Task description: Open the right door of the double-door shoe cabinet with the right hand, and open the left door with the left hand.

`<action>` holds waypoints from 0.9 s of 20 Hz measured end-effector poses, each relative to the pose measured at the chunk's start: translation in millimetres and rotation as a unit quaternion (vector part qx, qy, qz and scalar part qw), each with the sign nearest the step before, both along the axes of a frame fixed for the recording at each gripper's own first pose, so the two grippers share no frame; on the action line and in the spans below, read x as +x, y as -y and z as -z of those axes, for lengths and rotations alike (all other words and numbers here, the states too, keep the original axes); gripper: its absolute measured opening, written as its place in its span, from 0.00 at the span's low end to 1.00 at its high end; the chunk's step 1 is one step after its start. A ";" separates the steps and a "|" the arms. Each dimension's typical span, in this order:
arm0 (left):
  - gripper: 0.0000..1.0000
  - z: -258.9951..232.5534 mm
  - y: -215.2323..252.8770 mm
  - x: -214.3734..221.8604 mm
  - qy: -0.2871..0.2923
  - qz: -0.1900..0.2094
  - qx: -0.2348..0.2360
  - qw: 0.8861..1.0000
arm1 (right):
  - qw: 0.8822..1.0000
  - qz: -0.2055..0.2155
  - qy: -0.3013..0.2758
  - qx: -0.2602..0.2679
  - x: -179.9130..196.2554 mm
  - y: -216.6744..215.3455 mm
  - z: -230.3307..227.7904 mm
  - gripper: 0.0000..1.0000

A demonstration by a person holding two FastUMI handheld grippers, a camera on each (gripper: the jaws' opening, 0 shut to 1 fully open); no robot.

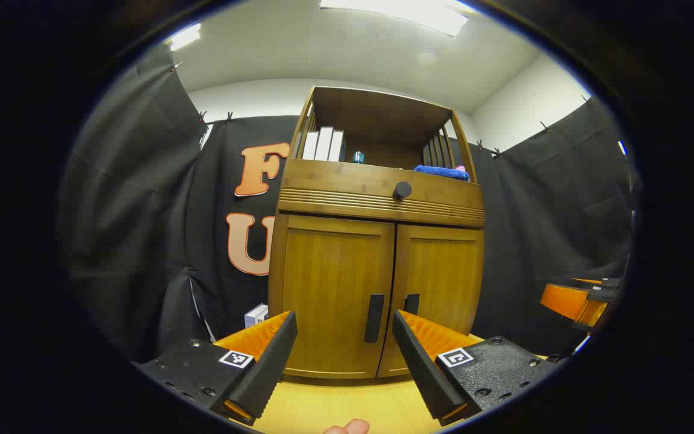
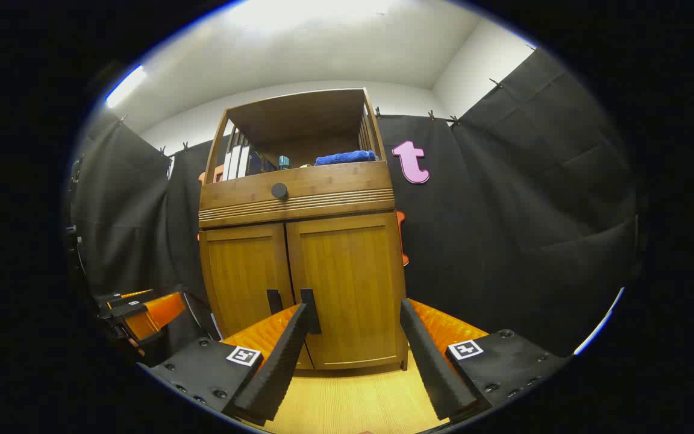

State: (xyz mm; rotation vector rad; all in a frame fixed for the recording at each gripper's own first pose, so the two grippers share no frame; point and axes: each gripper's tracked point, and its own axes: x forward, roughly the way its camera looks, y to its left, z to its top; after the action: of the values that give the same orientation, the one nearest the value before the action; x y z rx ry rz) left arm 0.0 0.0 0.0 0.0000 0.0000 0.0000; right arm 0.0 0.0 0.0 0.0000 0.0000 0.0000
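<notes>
Both doors of the shoe cabinet (image 1: 377, 265) on the far surface (image 1: 347, 404) are closed, so the left gripper (image 1: 344, 355) and right gripper (image 2: 353, 349) wait near with jaws open, each aimed toward the left handle (image 1: 374, 317) or right handle (image 2: 310, 310).

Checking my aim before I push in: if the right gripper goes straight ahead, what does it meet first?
Most likely the right door panel, beside its black handle, not on it. The right gripper is open; depth is unclear.
</notes>
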 end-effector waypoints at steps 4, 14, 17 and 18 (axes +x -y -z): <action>0.96 -1.1 0.1 1.3 0.002 0.000 -0.002 1.000 | 1.000 0.000 0.001 0.005 2.4 1.8 -0.4 0.98; 0.96 0.2 8.0 6.2 0.000 0.004 -0.006 1.000 | 1.000 0.012 0.009 0.002 8.3 13.4 -4.6 0.98; 0.96 -0.6 7.8 5.1 0.001 0.004 -0.008 1.000 | 1.000 0.015 0.008 0.008 10.2 16.4 -2.8 0.98; 0.96 -0.7 7.3 4.8 0.001 0.003 -0.006 1.000 | 1.000 0.017 0.008 0.010 9.7 17.9 -3.1 0.98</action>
State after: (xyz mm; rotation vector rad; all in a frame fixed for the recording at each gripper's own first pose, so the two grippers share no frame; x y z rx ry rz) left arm 4.8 -7.3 0.7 -0.0120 -0.0019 -0.0057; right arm 9.7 -17.9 3.1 0.0201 -0.0151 -0.0340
